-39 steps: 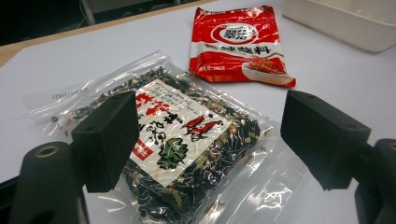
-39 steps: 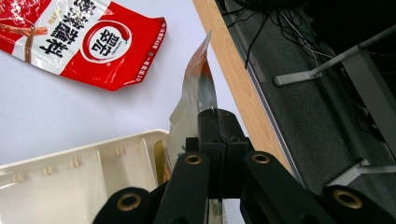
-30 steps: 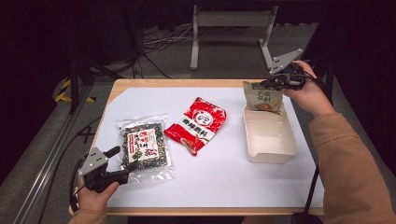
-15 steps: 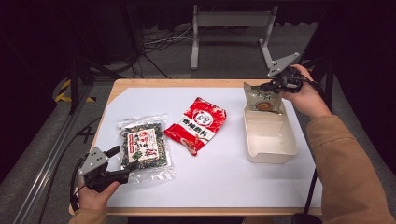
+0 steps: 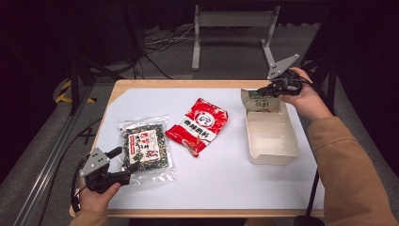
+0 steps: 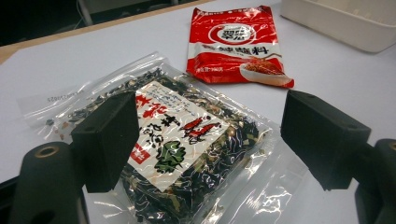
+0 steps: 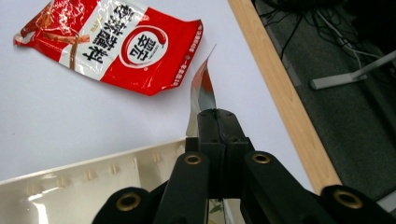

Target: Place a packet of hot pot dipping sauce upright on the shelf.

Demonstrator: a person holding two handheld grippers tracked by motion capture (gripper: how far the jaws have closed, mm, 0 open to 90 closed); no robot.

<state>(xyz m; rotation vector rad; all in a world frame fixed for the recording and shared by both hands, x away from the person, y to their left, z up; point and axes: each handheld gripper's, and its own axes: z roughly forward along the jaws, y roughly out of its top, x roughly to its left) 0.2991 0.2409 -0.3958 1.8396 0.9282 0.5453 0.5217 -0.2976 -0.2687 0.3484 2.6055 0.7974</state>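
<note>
My right gripper point(image 5: 272, 90) point(image 7: 217, 122) is shut on the top edge of a green-and-tan packet point(image 5: 259, 100) point(image 7: 203, 91), which hangs upright over the far end of the white box point(image 5: 273, 136) point(image 7: 93, 182). A red seasoning packet point(image 5: 200, 124) point(image 6: 233, 44) point(image 7: 112, 44) lies flat mid-table. A clear bag of dark dried seaweed point(image 5: 145, 148) point(image 6: 173, 144) lies at the front left. My left gripper point(image 5: 124, 165) point(image 6: 210, 140) is open, low over the table, its jaws straddling the near end of the seaweed bag.
A white sheet point(image 5: 226, 174) covers the wooden table point(image 5: 155, 84). The table's far edge runs close behind the right gripper, with cables and a metal stand point(image 5: 230, 21) on the floor beyond. A rail point(image 5: 51, 155) runs along the left side.
The right gripper has carried the packet slightly back and up over the box's far end. The left gripper has stayed put at the seaweed bag.
</note>
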